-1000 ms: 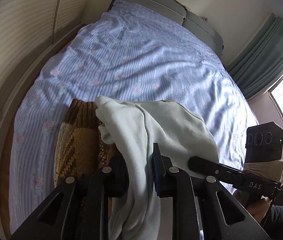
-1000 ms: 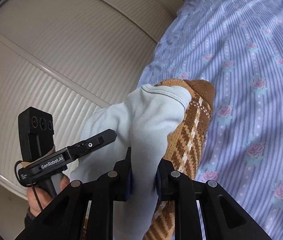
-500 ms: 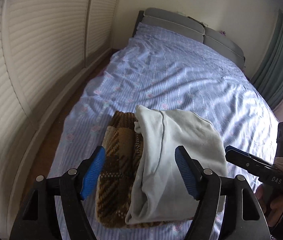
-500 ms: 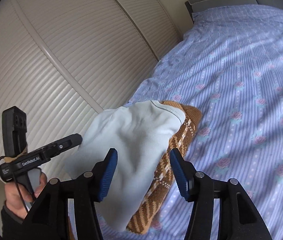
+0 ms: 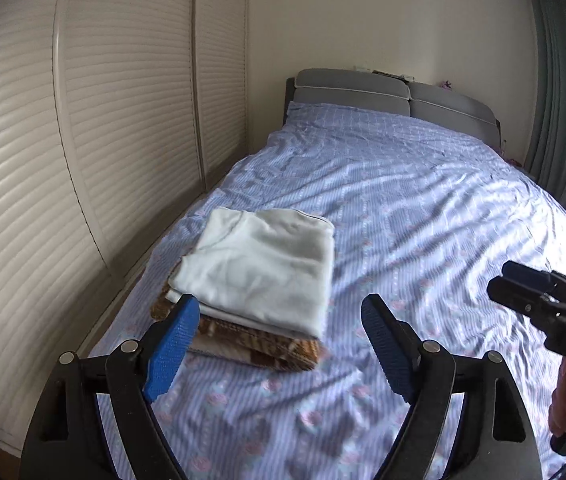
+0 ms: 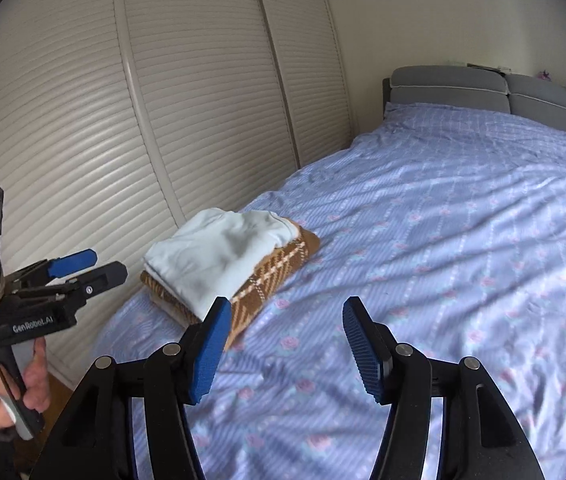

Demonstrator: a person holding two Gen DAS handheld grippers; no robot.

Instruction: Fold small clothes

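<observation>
A folded pale blue-white garment (image 5: 261, 266) lies on top of a folded brown plaid knit (image 5: 267, 346) at the left side of the bed; the stack also shows in the right wrist view, pale garment (image 6: 219, 256) on the knit (image 6: 271, 280). My left gripper (image 5: 279, 344) is open and empty, raised above the bed just short of the stack. My right gripper (image 6: 283, 348) is open and empty, to the right of the stack. Each gripper shows in the other's view: the right (image 5: 539, 292), the left (image 6: 83, 268).
The bed has a lilac striped sheet with small roses (image 5: 423, 208) and a grey headboard (image 5: 395, 96). White louvred wardrobe doors (image 6: 163, 100) run close along the bed's left side. Green curtains (image 5: 563, 92) hang at the far right.
Both grippers let go of the pale garment, opened wide and drew back from the stack. The garment now lies flat and folded on the brown knit.
</observation>
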